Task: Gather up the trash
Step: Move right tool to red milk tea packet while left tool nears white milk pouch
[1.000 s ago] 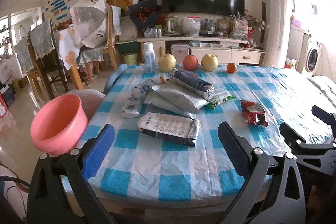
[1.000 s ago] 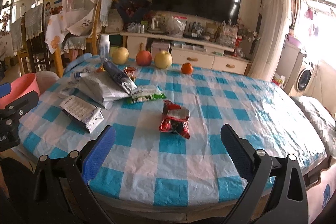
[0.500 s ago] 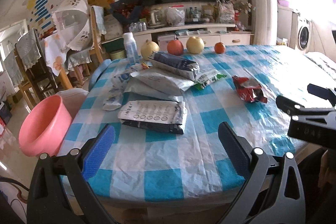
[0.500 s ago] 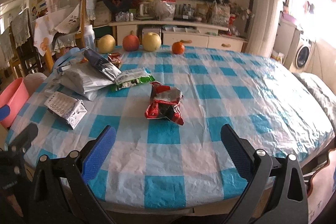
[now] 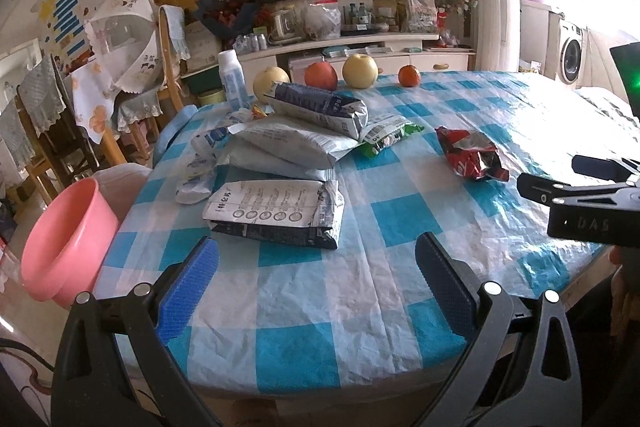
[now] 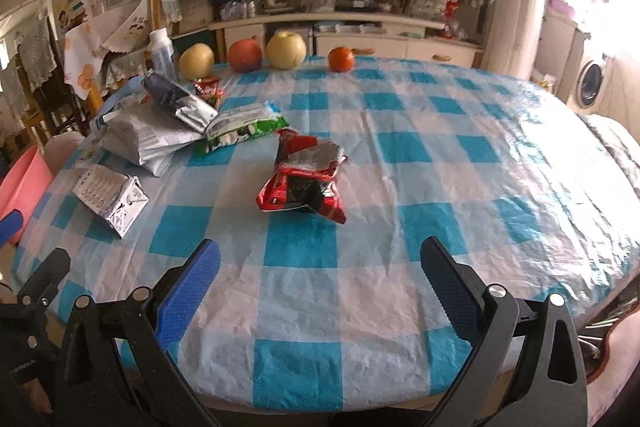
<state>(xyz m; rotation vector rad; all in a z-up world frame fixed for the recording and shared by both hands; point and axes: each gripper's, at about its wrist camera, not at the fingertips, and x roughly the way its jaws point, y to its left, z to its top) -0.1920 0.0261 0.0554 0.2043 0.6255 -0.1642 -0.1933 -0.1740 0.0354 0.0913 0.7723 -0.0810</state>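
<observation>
Both grippers have advanced over the tabletop (image 6: 400, 131). Right gripper (image 6: 316, 291), wide open and empty, faces the red snack wrapper (image 6: 304, 179); left gripper (image 5: 316, 283), likewise open, faces the silver packet (image 5: 276, 211), presumably for pickup.

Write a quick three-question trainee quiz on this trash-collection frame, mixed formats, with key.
1. True or false: the right gripper is shut on the red snack wrapper.
2. Multiple choice: the pink basin is A) on the tablecloth, B) beside the table's left edge, off the cloth, C) on the TV cabinet.
3. Fill in: the row at the table's far edge holds ____ round fruits.

Key
1. False: both grippers, the left gripper too, are open and empty; the wrapper lies on the cloth ahead.
2. B
3. Four
</observation>
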